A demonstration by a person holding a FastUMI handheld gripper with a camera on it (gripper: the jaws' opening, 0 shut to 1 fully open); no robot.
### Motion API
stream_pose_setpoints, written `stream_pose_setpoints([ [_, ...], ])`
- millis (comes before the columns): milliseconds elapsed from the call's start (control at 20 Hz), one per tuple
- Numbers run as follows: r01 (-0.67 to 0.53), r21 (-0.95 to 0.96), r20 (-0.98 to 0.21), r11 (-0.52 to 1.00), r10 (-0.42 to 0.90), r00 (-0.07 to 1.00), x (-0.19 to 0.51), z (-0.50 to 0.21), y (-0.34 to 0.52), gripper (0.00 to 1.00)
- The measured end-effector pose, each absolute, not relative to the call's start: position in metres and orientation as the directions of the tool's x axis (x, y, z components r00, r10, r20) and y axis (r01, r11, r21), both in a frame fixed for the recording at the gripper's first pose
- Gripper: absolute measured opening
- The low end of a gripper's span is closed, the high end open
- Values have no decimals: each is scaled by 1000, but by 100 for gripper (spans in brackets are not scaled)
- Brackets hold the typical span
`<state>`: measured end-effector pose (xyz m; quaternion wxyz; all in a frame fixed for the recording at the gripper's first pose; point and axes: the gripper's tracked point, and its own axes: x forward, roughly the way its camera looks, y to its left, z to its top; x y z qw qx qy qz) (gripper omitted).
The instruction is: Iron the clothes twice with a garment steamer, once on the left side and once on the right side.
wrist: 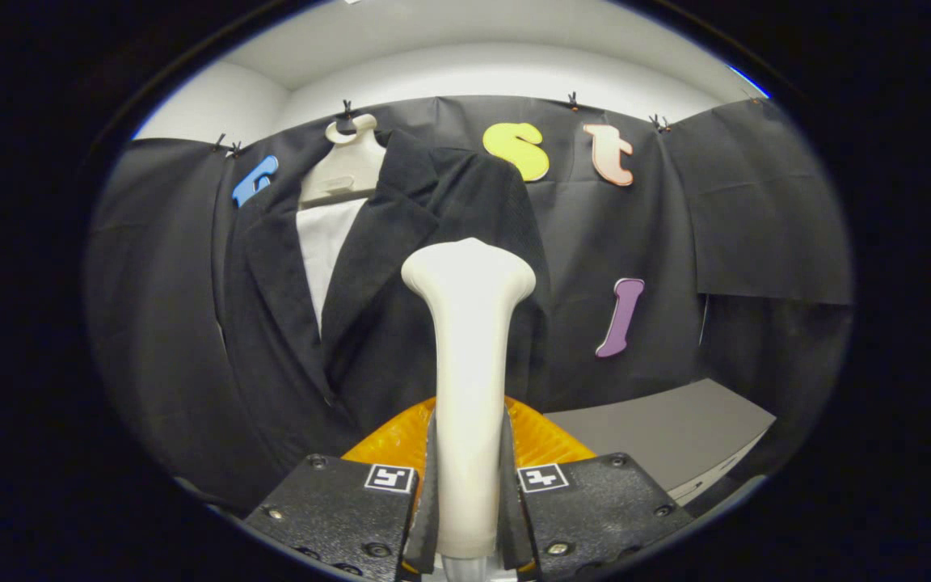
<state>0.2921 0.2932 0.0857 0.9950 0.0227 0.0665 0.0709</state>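
The hand-held gripper (469, 517) has its two fingers pressed against either side of the garment steamer (469, 364), pinching the pale handle low down so that the steamer stands upright between them, its flared head rising ahead of the fingers. Just beyond that head hangs the dark jacket (368, 307), draped on a pale hanger (348, 166) clipped to the booth's cloth wall, with a white shirt (328, 242) showing in the opening between the lapels. From where the steamer sits, its head lines up with the jacket panel to the right of the lapels, close to the cloth, though I cannot tell whether it touches. To my eye the grasp is settled and one ironing pass is in hand or about to begin; which of the two passes it is I cannot judge. The next move seems to call for drawing the head smoothly along that panel, staying near the fabric without snagging the lapel, then shifting across to the other side. The tool points straight forward and level at the garment, the steamer barely tilted. An orange ribbed thing (546, 440) lies behind the fingers, and a grey counter (676, 428) sits off to the right below the wall.
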Motion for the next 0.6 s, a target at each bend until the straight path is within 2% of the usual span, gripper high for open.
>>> stream_pose_setpoints([
  [600, -142, 32, -218, 989, 145, 965, 277, 21, 290, 33],
])
